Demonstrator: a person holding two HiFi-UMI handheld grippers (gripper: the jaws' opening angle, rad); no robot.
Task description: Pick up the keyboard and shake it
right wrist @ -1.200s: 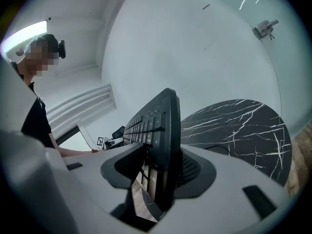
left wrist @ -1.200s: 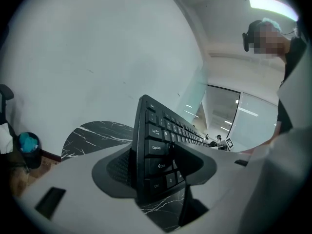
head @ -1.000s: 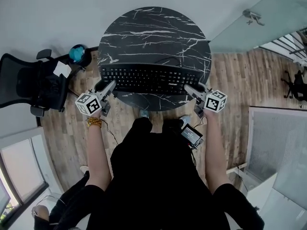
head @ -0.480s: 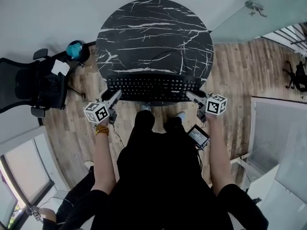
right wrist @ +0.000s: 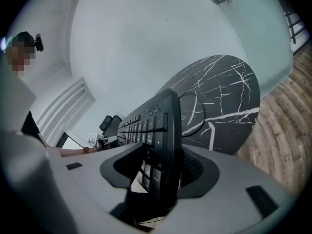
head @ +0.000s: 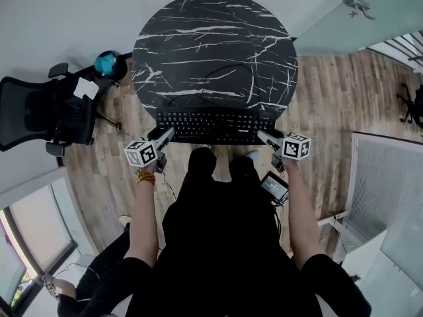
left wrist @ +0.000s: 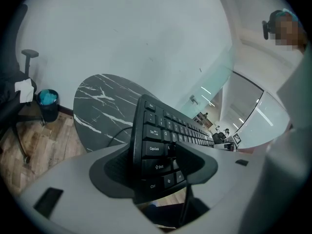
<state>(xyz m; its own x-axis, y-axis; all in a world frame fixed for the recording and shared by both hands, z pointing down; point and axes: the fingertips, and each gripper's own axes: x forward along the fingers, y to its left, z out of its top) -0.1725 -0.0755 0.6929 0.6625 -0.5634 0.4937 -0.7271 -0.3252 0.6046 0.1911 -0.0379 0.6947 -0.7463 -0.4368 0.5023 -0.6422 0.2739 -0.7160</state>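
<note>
Keyboard (head: pixel 215 125) ends clamped in left gripper (head: pixel 165 136), jaws just opening slightly, and right gripper (head: pixel 264 137).

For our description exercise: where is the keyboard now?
Head view, centre: the keyboard is over the near edge of the marble table, its ends held by the left gripper, whose jaws have just been opening, and the right gripper.

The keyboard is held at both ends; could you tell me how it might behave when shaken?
Probably stiff: the keyboard looks straight between its held ends, no sag. Likely light, being slim. Its cable, trailing over the table, may whip.
</note>
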